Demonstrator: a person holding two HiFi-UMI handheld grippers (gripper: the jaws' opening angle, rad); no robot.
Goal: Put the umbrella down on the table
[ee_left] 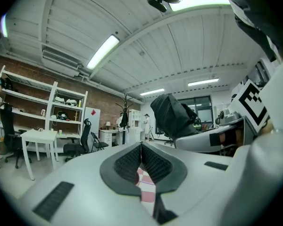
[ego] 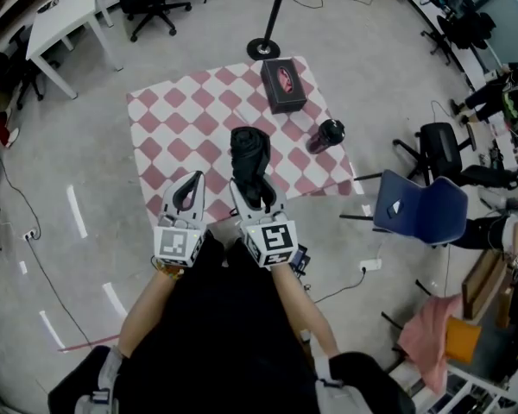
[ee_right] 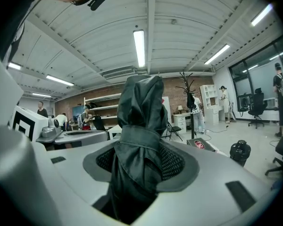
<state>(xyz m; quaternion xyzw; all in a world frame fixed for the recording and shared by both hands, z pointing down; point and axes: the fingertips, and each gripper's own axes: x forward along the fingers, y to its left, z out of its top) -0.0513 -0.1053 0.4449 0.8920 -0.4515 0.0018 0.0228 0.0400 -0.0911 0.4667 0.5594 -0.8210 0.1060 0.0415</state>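
Observation:
My right gripper (ego: 257, 195) is shut on a folded black umbrella (ego: 249, 158), which sticks out past its jaws over the near edge of the table with the red-and-white checked cloth (ego: 173, 128). In the right gripper view the umbrella (ee_right: 140, 126) fills the gap between the pads of the right gripper (ee_right: 141, 155). My left gripper (ego: 188, 190) hovers beside it at the table's near edge, its jaws together with nothing held. In the left gripper view the tips of the left gripper (ee_left: 141, 147) meet, and the umbrella (ee_left: 172, 117) shows to the right.
A black box (ego: 282, 84) lies at the table's far side and a dark bottle (ego: 325, 135) stands near its right edge. A blue chair (ego: 423, 207) is right of the table, a pole stand's base (ego: 263, 48) just beyond it, and a white table (ego: 65, 15) at far left.

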